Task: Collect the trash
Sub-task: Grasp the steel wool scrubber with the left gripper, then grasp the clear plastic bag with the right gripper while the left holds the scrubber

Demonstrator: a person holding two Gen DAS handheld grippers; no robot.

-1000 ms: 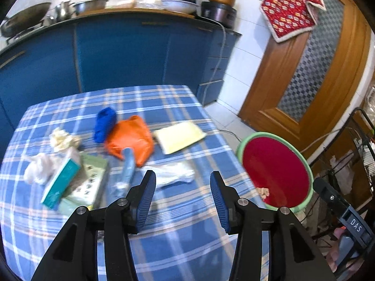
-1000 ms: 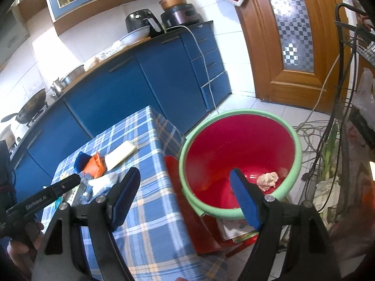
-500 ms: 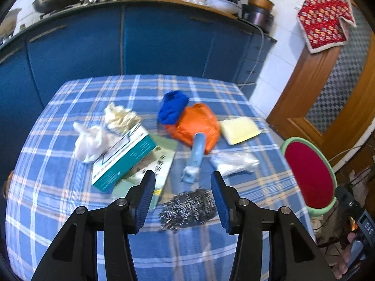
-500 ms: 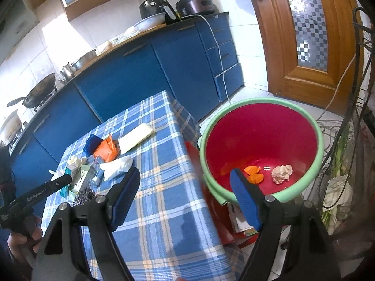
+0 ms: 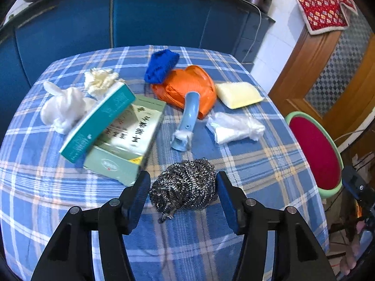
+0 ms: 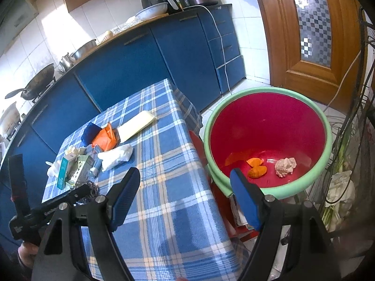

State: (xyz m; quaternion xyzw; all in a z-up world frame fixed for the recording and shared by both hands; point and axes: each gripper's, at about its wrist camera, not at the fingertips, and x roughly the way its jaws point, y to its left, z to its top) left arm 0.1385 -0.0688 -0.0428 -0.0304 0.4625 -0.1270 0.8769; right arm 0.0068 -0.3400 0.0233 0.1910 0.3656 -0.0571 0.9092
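Note:
My left gripper (image 5: 182, 187) is open, its jaws on either side of a steel wool scrubber (image 5: 185, 185) that lies on the blue plaid table (image 5: 246, 164). Beyond it lie a blue tube (image 5: 187, 119), a clear plastic bag (image 5: 234, 126), an orange bag (image 5: 187, 86), a yellow sponge (image 5: 236, 93), a blue cloth (image 5: 161, 65), stacked boxes (image 5: 117, 126) and white wads (image 5: 63, 107). My right gripper (image 6: 185, 189) is open and empty, above the table's edge beside the red basin (image 6: 267, 138). Orange scraps (image 6: 256, 167) and a crumpled tissue (image 6: 284, 166) lie in the basin.
Blue kitchen cabinets (image 5: 140, 16) stand behind the table. A wooden door (image 6: 311, 35) is at the right. A wire rack (image 6: 351, 164) with bags stands right of the basin. The left gripper also shows in the right wrist view (image 6: 46, 208).
My left gripper swung left from the basin side and came down around the steel wool. My right gripper drew back from the basin, where orange scraps now lie.

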